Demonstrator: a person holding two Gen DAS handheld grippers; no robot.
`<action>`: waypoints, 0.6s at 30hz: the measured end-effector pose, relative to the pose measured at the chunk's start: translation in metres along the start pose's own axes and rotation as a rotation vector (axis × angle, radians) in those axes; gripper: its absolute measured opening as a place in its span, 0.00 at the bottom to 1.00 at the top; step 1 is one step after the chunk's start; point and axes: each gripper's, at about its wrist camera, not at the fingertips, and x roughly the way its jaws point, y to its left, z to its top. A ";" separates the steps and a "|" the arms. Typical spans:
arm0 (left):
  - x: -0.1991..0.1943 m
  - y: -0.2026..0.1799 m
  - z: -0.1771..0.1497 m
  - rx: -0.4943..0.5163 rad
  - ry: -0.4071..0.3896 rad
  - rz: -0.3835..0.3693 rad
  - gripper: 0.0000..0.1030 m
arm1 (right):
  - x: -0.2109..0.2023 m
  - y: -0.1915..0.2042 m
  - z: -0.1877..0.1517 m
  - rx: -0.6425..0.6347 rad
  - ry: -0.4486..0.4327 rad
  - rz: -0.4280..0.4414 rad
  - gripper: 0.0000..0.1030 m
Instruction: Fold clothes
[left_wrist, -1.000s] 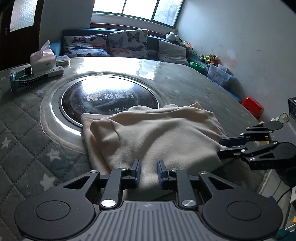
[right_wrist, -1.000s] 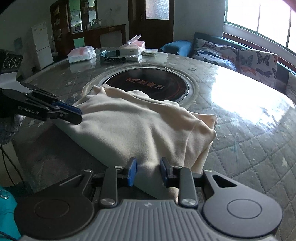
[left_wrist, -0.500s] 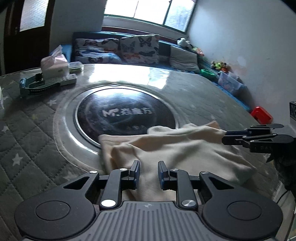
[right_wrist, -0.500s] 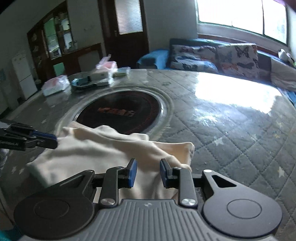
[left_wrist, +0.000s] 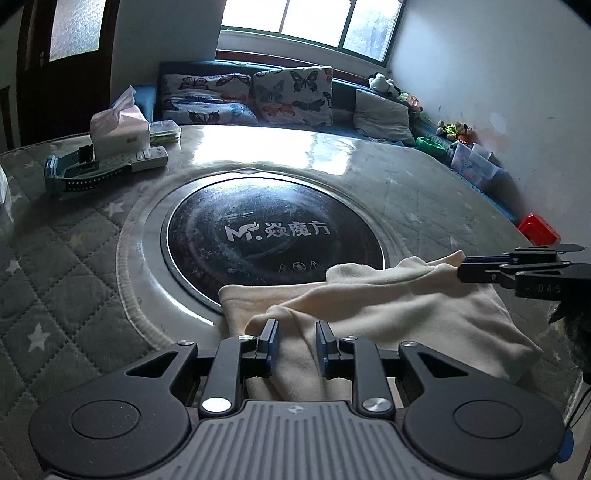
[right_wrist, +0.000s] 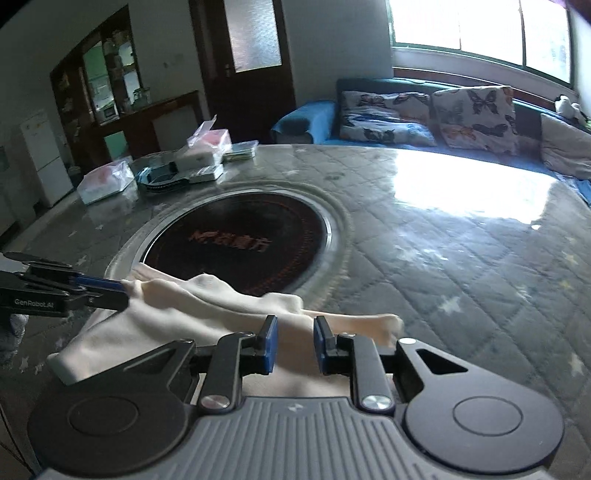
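A cream garment (left_wrist: 406, 306) lies bunched on the quilted round table (left_wrist: 406, 184), its far edge over the rim of the black inset hob (left_wrist: 273, 229). My left gripper (left_wrist: 295, 343) is shut on a fold of the cloth at its left end. In the right wrist view its tip (right_wrist: 110, 291) pinches the cloth's edge. My right gripper (right_wrist: 294, 343) has the garment (right_wrist: 166, 321) between its blue pads, and its jaws are closing on it. From the left wrist view the right gripper (left_wrist: 465, 267) holds the cloth's raised right corner.
A tissue box (left_wrist: 118, 129), a remote (left_wrist: 147, 160) and a blue tray (left_wrist: 74, 173) sit at the table's far left. A plastic bag (right_wrist: 107, 181) lies near them. A sofa with butterfly cushions (left_wrist: 291, 92) runs behind. A red box (left_wrist: 537, 229) is on the floor to the right.
Both grippers have moved forward toward the hob with the garment's near edge. The cloth is now doubled and bunched, covering less of the table. The right jaws have narrowed slightly.
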 end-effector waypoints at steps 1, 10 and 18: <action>0.002 0.000 0.001 0.003 0.000 0.003 0.24 | 0.005 0.001 0.001 -0.002 0.006 0.002 0.19; 0.007 0.003 0.003 0.017 0.000 0.039 0.24 | 0.027 0.002 0.001 -0.002 0.036 -0.021 0.18; 0.012 -0.003 0.005 0.025 0.005 0.057 0.31 | 0.026 0.006 -0.003 -0.014 0.032 -0.028 0.22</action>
